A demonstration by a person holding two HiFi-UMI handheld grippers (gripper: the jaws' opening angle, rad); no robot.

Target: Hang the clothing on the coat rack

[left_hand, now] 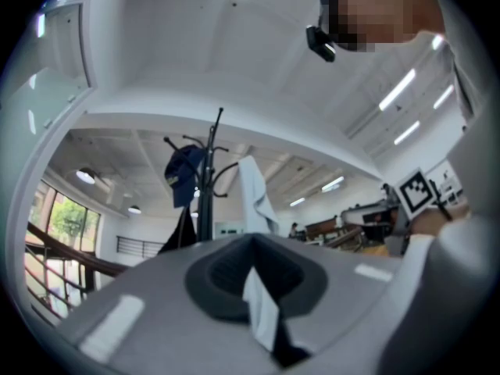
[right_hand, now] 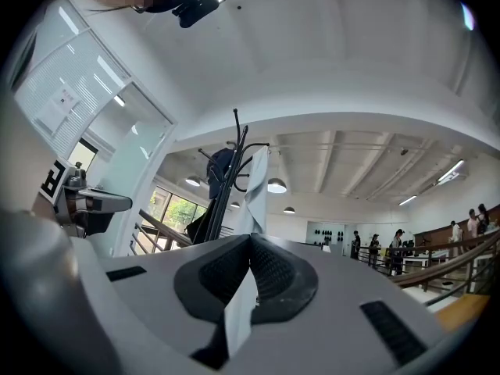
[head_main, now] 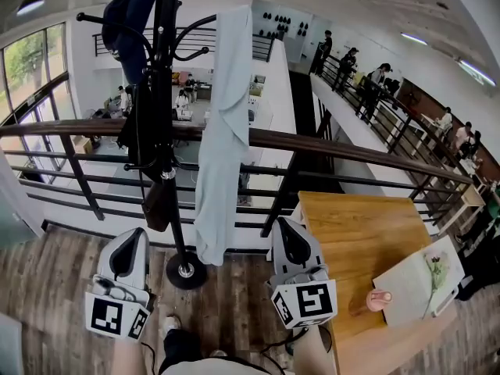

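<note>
Item: pale blue garment (head_main: 220, 123), soft, light and limp, draped from an upper hook of the coat rack (head_main: 164, 92). Best hold: probably the collar fold. Left gripper (head_main: 131, 244) and right gripper (head_main: 287, 237): the 2 sat low, jaws together, empty.

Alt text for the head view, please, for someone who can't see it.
A pale garment hangs from a hook of the black coat rack, which also carries a dark cap. The left gripper and right gripper are held low near its base, with a wooden table at right.
</note>
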